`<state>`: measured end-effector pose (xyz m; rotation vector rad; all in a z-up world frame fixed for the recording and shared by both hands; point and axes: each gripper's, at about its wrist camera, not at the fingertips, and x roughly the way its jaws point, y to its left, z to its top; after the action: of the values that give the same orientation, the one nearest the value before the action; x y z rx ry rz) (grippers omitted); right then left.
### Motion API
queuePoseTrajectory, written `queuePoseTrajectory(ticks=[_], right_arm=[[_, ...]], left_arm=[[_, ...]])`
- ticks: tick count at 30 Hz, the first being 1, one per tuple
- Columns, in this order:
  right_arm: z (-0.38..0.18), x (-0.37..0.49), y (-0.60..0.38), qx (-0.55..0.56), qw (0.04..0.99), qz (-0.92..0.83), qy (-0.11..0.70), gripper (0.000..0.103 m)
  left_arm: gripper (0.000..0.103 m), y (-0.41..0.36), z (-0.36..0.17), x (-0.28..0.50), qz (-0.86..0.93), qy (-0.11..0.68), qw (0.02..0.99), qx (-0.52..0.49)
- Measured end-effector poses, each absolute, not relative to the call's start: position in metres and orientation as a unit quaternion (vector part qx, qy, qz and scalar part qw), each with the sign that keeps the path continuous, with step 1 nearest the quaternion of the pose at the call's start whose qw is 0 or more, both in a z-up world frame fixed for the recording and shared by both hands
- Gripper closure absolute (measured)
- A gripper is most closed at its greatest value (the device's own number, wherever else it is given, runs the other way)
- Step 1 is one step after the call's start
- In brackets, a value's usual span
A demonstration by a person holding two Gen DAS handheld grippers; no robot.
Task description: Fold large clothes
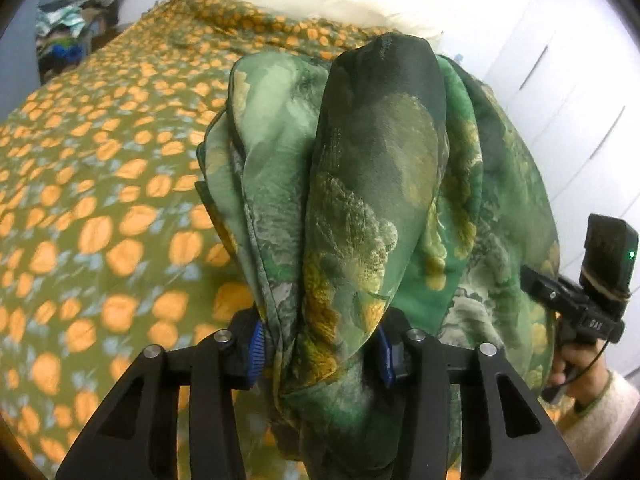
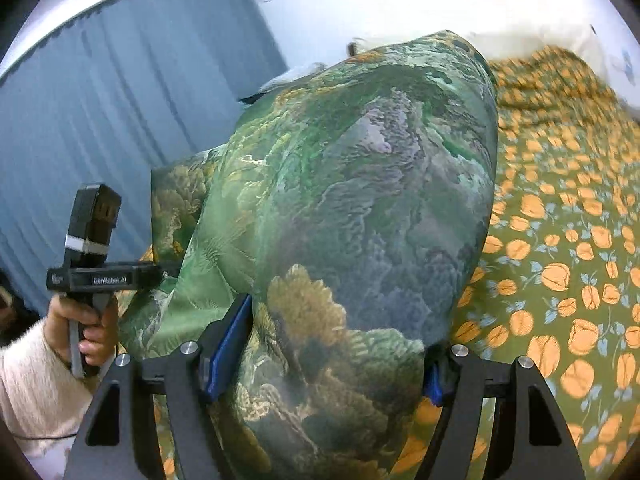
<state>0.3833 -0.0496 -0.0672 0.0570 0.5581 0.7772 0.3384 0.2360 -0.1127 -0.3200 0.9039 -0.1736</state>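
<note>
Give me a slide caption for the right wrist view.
Right gripper clamps bunched green printed garment above the orange-flowered bedspread.

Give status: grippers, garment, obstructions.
Left gripper, right gripper shut on green landscape-print silky garment. Held bunched above orange-flowered bedspread. Nothing blocking.

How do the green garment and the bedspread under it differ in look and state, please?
The green garment carries a mottled, painterly landscape print; the bedspread repeats orange flowers on olive. The garment hangs bunched in folds from the left gripper and right gripper; the bedspread lies spread flat. Both are printed green-toned fabric.
</note>
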Motion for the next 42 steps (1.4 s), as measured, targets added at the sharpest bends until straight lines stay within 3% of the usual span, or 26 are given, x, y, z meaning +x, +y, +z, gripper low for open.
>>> queuePoseTrajectory(ticks=[2,4,6,7,10,21,35,42], right_arm=[[-0.078,0.408,-0.061,0.049,0.881,0.367,0.294,0.027],[-0.104,0.436,-0.074,0.081,0.867,0.353,0.344,0.019],[-0.140,0.458,-0.081,0.085,0.853,0.307,0.413,0.009],[-0.153,0.462,-0.084,0.084,0.849,0.287,0.435,0.008],[-0.153,0.438,-0.108,0.108,0.884,0.257,0.375,0.000],[-0.076,0.309,-0.090,-0.108,0.942,0.199,0.249,0.000],[-0.020,0.182,-0.104,-0.086,0.982,0.115,0.127,0.000],[-0.024,0.152,-0.110,-0.070,0.981,0.115,0.143,0.000]], left_arm=[[0.040,0.232,-0.139,0.358,-0.075,0.452,0.875,-0.155],[0.039,0.228,-0.177,0.372,-0.046,0.477,0.864,-0.156],[0.030,0.226,-0.192,0.365,-0.027,0.471,0.866,-0.163],[0.018,0.228,-0.187,0.357,-0.028,0.455,0.872,-0.181],[0.004,0.224,-0.153,0.326,0.026,0.402,0.901,-0.162],[0.001,0.178,-0.069,0.257,0.082,0.317,0.944,-0.046],[0.000,0.128,-0.015,0.174,0.138,0.253,0.957,0.025],[0.000,0.116,-0.009,0.140,0.143,0.256,0.956,0.006]])
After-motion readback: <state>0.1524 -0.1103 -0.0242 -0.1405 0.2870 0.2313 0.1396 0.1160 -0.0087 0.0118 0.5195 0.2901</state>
